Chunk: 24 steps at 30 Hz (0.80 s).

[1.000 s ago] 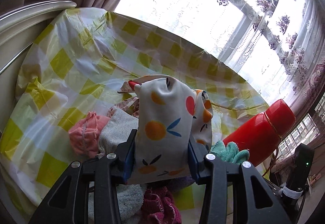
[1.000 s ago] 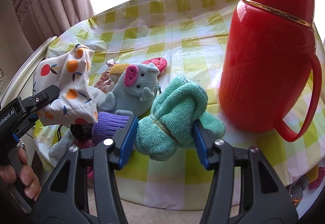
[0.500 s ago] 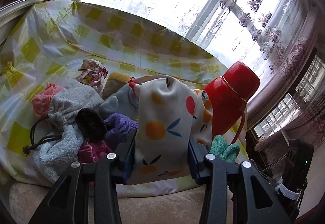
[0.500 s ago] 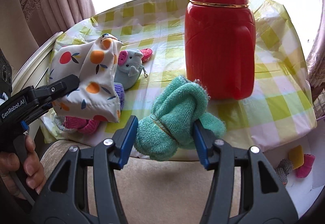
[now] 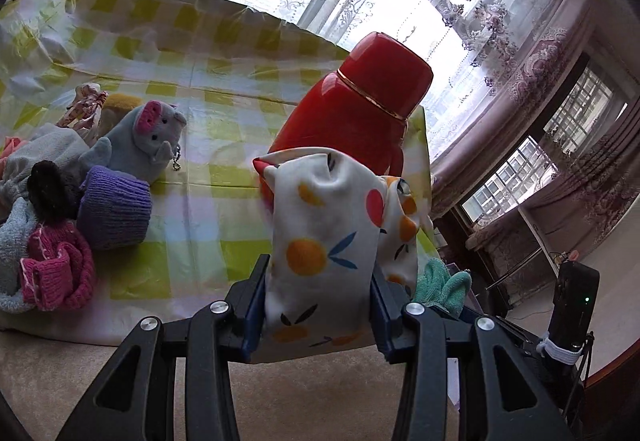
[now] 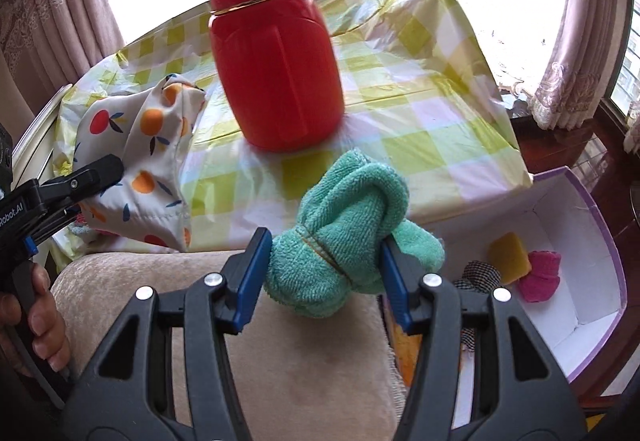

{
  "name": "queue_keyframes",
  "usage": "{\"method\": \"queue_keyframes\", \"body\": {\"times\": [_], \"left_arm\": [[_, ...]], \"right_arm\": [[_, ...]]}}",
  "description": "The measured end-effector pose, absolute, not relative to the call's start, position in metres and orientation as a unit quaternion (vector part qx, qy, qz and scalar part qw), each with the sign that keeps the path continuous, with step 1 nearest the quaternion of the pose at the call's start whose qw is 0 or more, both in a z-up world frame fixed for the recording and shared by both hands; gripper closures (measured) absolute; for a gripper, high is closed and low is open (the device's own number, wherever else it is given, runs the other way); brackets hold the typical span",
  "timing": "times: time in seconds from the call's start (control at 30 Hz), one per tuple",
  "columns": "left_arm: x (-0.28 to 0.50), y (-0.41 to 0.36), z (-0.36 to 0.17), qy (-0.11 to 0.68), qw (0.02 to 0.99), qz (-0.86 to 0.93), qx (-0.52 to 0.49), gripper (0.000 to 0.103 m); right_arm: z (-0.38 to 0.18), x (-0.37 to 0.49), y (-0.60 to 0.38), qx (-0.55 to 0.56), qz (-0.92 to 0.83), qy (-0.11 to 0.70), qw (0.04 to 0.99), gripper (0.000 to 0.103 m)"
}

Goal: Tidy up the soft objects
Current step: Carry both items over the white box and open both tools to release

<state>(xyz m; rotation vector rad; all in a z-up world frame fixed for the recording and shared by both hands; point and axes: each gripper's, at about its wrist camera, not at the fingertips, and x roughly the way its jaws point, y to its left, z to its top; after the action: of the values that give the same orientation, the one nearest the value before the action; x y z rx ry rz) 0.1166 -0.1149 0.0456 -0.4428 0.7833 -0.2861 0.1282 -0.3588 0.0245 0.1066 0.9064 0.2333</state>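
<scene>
So my right gripper (image 6: 322, 267) has its fingers clamped on the knotted green towel (image 6: 348, 237) and the left gripper (image 5: 320, 311) has its fingers pinching the fruit-print cloth bag (image 5: 324, 241). A second ago both sat right over the pile; now they've swung off the near edge, and the white box (image 6: 576, 237) with a few soft bits in it has turned up at 4 o'clock, so I reckon both are headed there. The pig plush (image 5: 140, 145) and knit rolls wait at 9 o'clock on the yellow-check worktop (image 5: 224, 129), red thermos (image 6: 272, 69) at 12, lace-curtained window behind.
</scene>
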Motion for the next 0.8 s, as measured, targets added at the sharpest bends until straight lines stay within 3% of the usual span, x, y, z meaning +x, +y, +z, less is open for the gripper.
{"method": "queue_keyframes", "body": {"times": [0.67,0.8], "left_arm": [[0.127,-0.265,0.035,0.452,0.829,-0.298,-0.137,0.056],[0.123,-0.290,0.025,0.480,0.800,-0.338,-0.123,0.038]], "right_arm": [[0.044,0.137,-0.511,0.098,-0.070,0.405,0.906,0.044],[0.045,0.137,-0.517,0.104,-0.083,0.405,0.904,0.040]]}}
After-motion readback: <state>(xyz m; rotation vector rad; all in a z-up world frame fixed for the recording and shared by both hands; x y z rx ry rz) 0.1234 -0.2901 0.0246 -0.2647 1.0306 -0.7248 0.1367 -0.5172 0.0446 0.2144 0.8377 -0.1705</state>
